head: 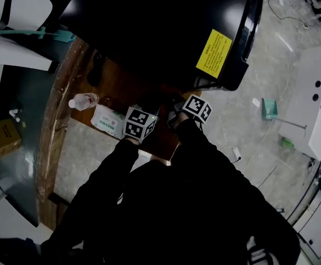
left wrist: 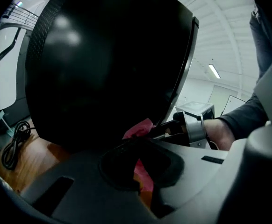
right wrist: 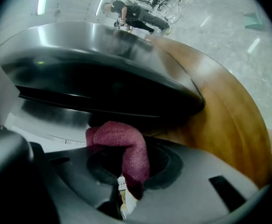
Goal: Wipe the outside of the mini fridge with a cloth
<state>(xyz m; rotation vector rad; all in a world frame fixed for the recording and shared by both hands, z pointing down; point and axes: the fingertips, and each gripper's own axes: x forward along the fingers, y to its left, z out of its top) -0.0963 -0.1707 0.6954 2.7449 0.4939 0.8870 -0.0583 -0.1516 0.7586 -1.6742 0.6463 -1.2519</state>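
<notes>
Red cloth (right wrist: 126, 143) is clamped tight in the right tool (right wrist: 126, 185), and looks nipped in the left tool (left wrist: 143, 178) too, probably to be bunched for rubbing against the black mini fridge (head: 160, 32) parked on the tabletop (right wrist: 229, 120) right ahead.

Wooden desk (head: 54, 117) w/ a clear water bottle (head: 83, 101) near its edge, white-green wipes pack (head: 108, 120) just beside. Coiled black cable (left wrist: 13, 143) on desk. Cardboard box (head: 1, 137), teal dustpan (head: 269, 108) on floor.
</notes>
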